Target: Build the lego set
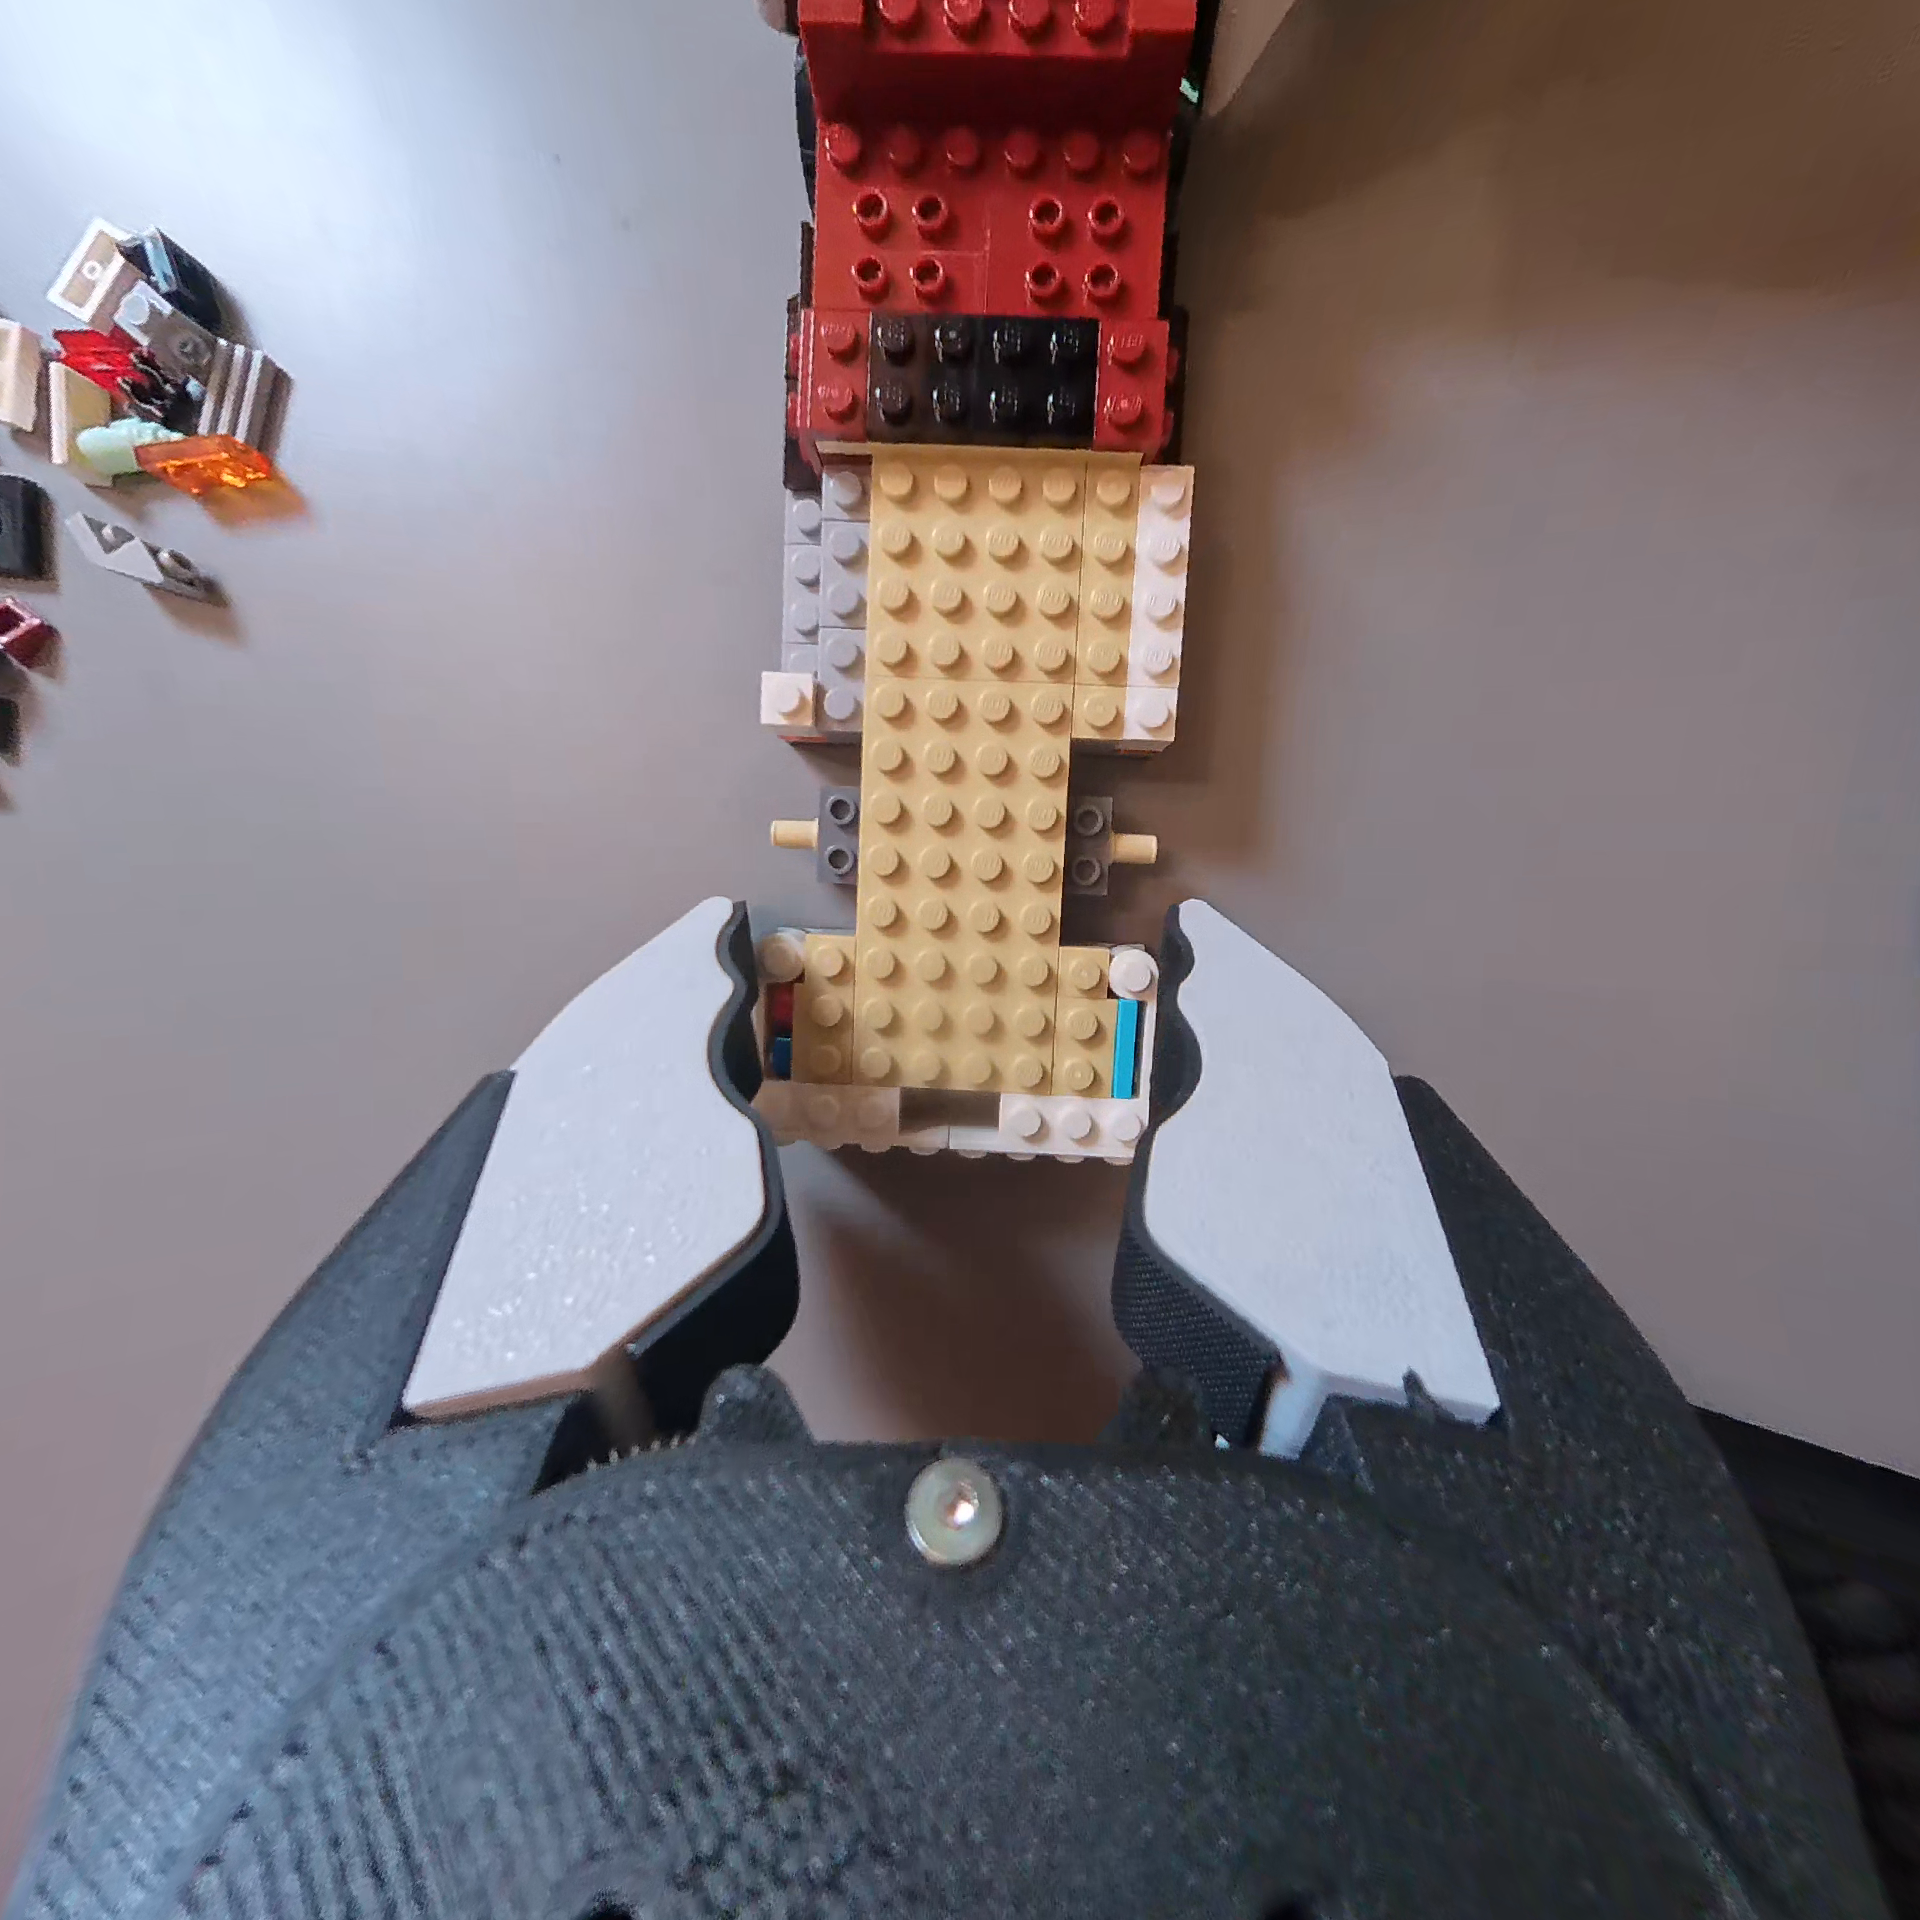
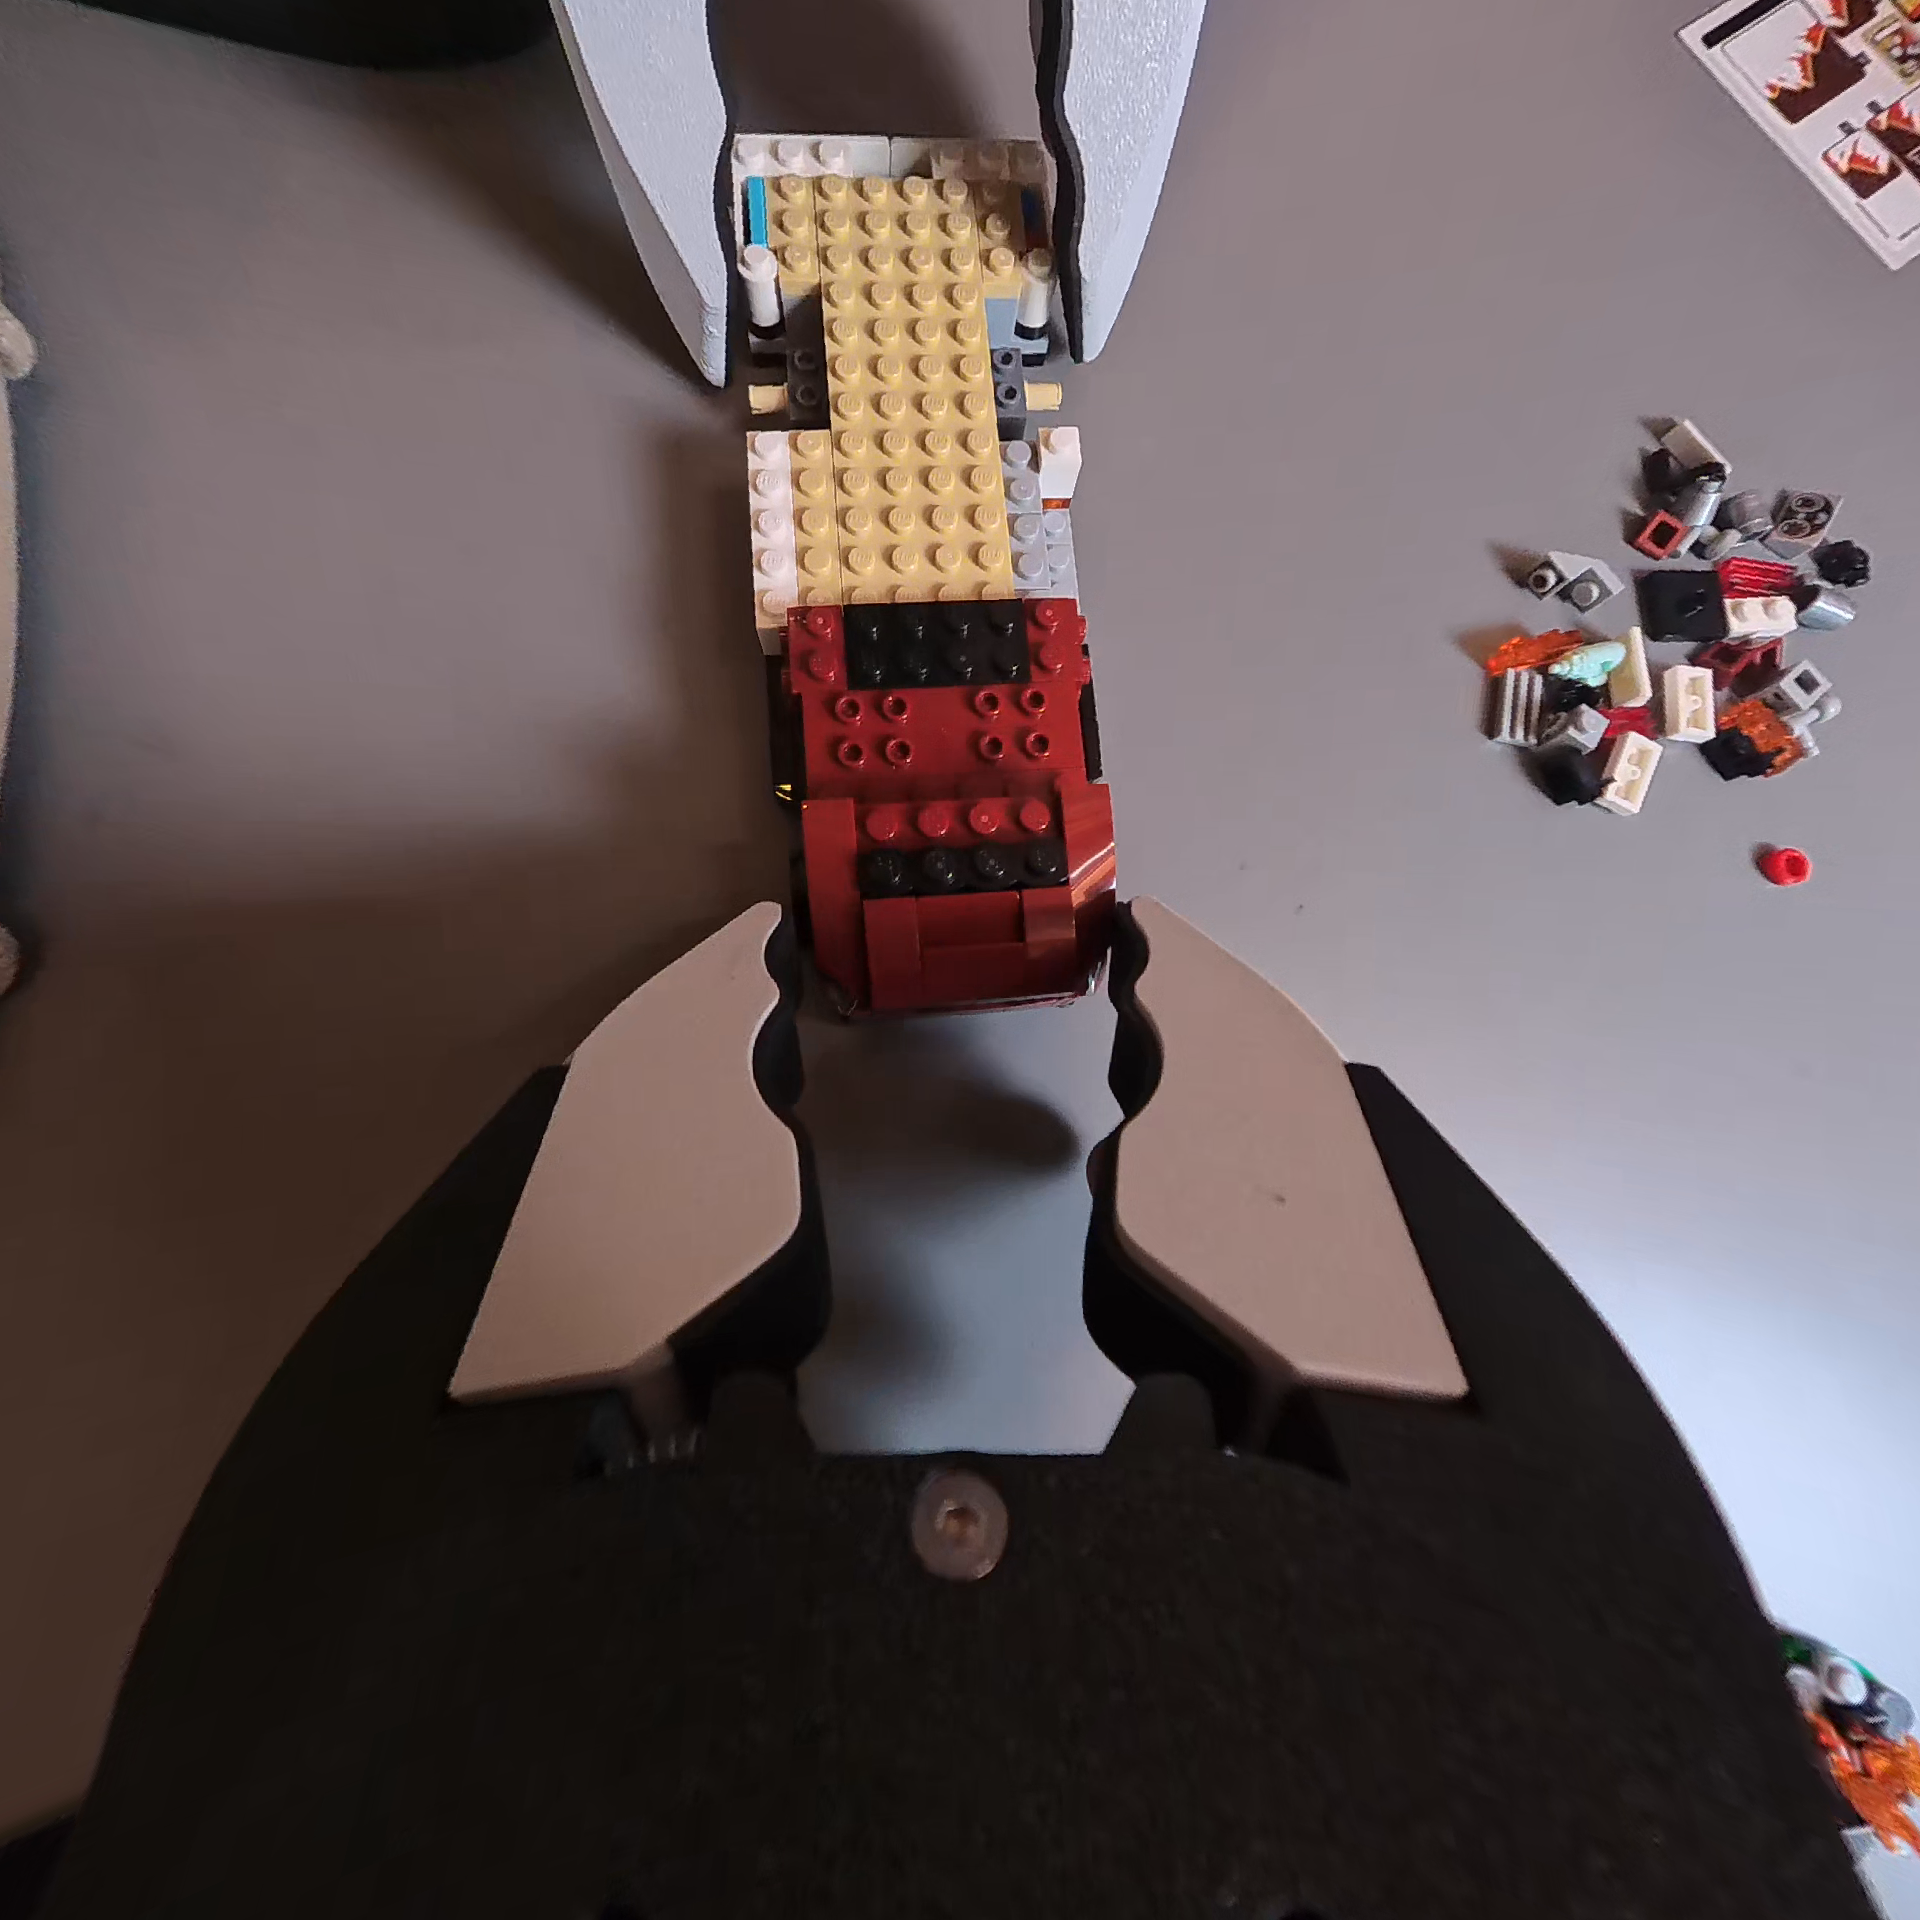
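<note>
A long brick model lies on the grey table, with a tan studded deck (image 1: 966,727) and a dark red cab end (image 2: 961,831). My left gripper (image 1: 956,997) is open. Its pads (image 1: 740,997) stand close beside the two sides of the tan end, with a thin gap on each side. It also shows at the top of the right wrist view (image 2: 888,239), straddling that same end. My right gripper (image 2: 956,966) is open. Its pads (image 2: 1127,966) flank the sloped red nose; the right pad is almost at the red side, and the left one stands just off it.
A pile of small loose bricks (image 2: 1683,634) lies right of the model; it also shows in the left wrist view (image 1: 156,395). A single red stud (image 2: 1784,864) lies alone. A printed instruction sheet (image 2: 1829,114) is at the far right. More orange pieces (image 2: 1870,1756) lie at the lower right edge. Left tips to right tips: about 12 cm.
</note>
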Tool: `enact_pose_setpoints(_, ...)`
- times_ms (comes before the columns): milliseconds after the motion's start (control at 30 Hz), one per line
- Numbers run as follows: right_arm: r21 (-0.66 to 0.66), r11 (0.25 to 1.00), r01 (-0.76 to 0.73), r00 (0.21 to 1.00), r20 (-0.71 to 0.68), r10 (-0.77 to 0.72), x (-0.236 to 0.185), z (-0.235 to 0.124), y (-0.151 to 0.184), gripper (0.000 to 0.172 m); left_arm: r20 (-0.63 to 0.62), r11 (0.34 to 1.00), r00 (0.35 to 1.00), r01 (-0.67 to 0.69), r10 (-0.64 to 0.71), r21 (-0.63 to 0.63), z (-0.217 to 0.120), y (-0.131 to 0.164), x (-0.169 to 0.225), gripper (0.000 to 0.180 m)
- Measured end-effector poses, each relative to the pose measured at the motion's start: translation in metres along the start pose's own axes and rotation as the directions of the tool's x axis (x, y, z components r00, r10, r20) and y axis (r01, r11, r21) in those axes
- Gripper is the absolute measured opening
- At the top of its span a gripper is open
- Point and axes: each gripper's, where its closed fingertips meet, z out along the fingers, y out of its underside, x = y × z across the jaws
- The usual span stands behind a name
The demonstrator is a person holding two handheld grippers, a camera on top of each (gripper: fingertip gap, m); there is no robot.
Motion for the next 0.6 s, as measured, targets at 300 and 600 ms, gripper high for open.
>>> enact_pose_setpoints(300, 0.028, 0.999, -0.026, 1.0, 0.011, 0.025, 0.002, -0.002, -0.002, 0.065, 0.001, 1.0, 1.0, 0.027, -0.027, -0.002, -0.009, 0.01, 0.0, 0.084)
enact_pose_setpoints(600, 0.011, 1.0, -0.013, 1.0, 0.021, 0.012, -0.001, 0.0, 0.002, 0.058, -0.011, 0.999, 1.0, 0.027, -0.028, -0.021, -0.003, 0.01, 0.003, 0.076)
